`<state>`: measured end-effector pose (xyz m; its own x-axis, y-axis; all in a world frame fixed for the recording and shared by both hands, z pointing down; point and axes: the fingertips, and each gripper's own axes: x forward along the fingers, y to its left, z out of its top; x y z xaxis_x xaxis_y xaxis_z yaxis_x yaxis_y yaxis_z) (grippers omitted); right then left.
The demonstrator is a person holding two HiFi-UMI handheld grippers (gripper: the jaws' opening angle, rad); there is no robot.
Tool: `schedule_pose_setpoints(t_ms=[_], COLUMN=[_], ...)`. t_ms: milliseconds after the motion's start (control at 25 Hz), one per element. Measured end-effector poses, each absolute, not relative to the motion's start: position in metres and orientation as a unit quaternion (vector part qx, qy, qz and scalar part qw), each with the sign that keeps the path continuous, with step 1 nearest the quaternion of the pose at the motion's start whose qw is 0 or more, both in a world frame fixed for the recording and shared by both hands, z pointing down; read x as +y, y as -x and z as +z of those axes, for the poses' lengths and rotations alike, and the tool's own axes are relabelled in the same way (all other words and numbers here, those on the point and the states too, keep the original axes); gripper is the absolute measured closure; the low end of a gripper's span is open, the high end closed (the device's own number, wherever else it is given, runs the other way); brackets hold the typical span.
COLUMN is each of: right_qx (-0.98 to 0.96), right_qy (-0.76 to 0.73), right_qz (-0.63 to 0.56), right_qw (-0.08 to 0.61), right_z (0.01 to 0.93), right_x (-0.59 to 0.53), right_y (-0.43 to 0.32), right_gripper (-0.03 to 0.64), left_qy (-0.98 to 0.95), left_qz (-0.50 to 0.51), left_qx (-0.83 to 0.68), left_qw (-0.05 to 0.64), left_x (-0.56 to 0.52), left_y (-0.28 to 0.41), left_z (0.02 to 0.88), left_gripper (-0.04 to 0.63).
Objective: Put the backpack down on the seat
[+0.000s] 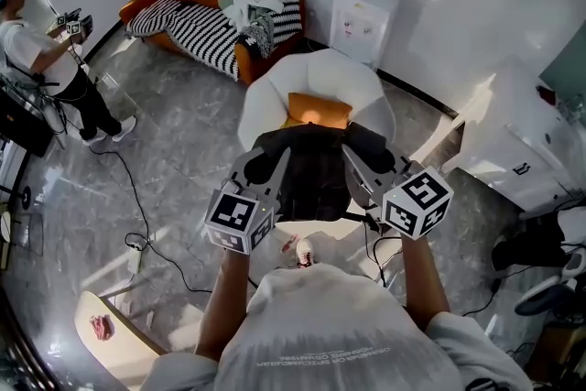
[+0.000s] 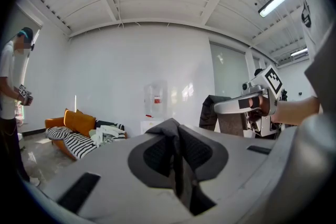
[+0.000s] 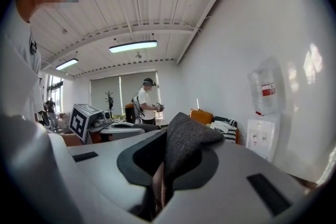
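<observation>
Left claw (image 1: 263, 164), right claw (image 1: 368, 153) hold backpack (image 1: 313, 171) near seat (image 1: 275, 87).

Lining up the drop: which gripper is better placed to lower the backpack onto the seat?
Marginally the right gripper: it and the left gripper both clamp the backpack, but it sits nearer the seat.

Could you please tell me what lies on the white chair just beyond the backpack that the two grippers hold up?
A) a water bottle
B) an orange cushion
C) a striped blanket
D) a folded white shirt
B: an orange cushion rests on the white chair, just past the backpack in the head view.
</observation>
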<state>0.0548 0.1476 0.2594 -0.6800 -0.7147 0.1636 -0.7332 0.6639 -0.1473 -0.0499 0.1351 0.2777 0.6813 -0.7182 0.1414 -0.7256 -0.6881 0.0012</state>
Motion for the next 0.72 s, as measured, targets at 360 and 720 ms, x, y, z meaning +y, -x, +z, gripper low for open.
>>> schedule_pose_setpoints(t_ms=[360, 720], right_qx=[-0.908, -0.905], right_qy=[-0.402, -0.404], right_qz=[0.112, 0.119], right_qw=[0.04, 0.052], right_z=[0.263, 0.264], right_x=[0.112, 0.082], right_y=[-0.048, -0.038], right_gripper=[0.588, 0.588], left_qy=[-0.921, -0.923], left_qz=[0.072, 0.091], left_qx=[-0.383, -0.374], left_qw=[0.029, 0.031], left_x=[0.101, 0.073], left_y=[0.057, 0.065], left_z=[0.283, 0.282], left_gripper=[0.545, 0.541])
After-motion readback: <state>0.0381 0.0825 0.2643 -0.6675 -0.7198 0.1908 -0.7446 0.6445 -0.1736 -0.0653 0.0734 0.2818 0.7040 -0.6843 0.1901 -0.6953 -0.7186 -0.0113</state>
